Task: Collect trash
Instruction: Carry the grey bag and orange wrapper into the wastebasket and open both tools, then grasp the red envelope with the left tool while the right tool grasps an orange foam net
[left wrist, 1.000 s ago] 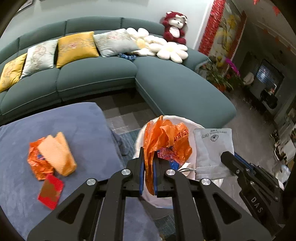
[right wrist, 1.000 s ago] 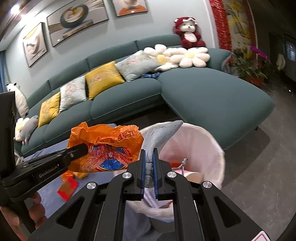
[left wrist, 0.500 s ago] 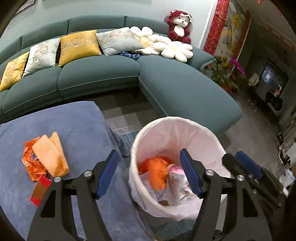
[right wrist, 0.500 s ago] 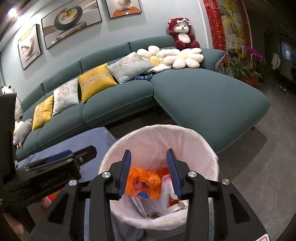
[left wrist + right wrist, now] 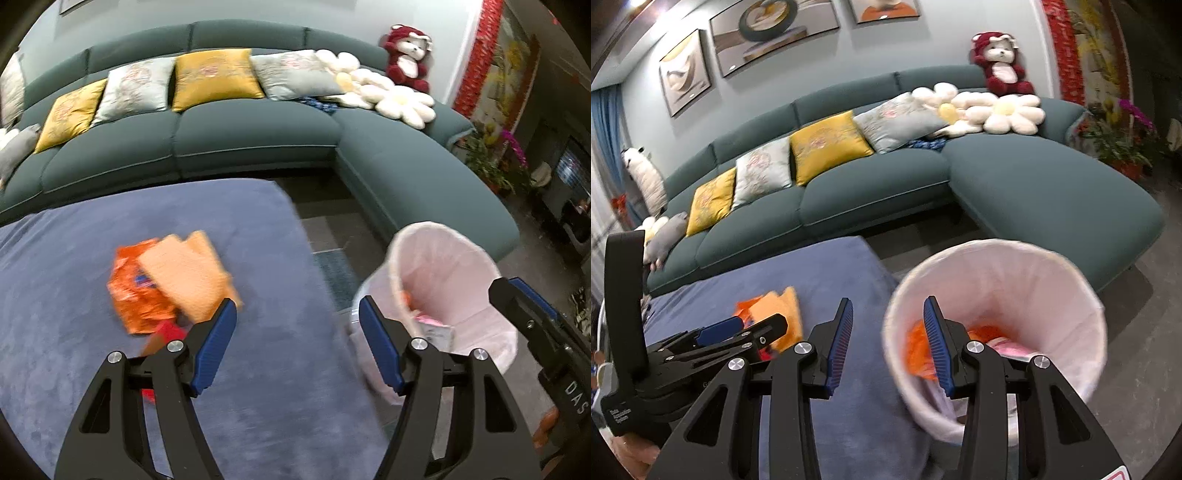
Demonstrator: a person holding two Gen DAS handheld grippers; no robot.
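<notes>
My left gripper (image 5: 295, 306) is open and empty, hanging over the right part of a blue-grey covered table (image 5: 74, 369). Just beyond its left finger lie a crumpled orange wrapper (image 5: 136, 295), a peach-coloured cloth (image 5: 184, 273) on top of it, and a red packet (image 5: 166, 330) partly hidden by the finger. My right gripper (image 5: 887, 306) is open and empty between the table edge and the white-lined trash bin (image 5: 997, 251). An orange bag (image 5: 916, 350) and other litter lie inside the bin. The bin (image 5: 461, 258) stands right of the table in the left wrist view.
A teal corner sofa (image 5: 1034, 192) with yellow and grey cushions, flower pillows and a red plush toy (image 5: 997, 62) curves behind the table and bin. Potted plants (image 5: 1123, 147) stand at the far right. Tiled floor (image 5: 325, 221) shows between sofa, table and bin.
Both grippers opened: the orange bag and the grey pouch dropped into the bin. Both then swung left, away from the bin toward the litter on the table.
</notes>
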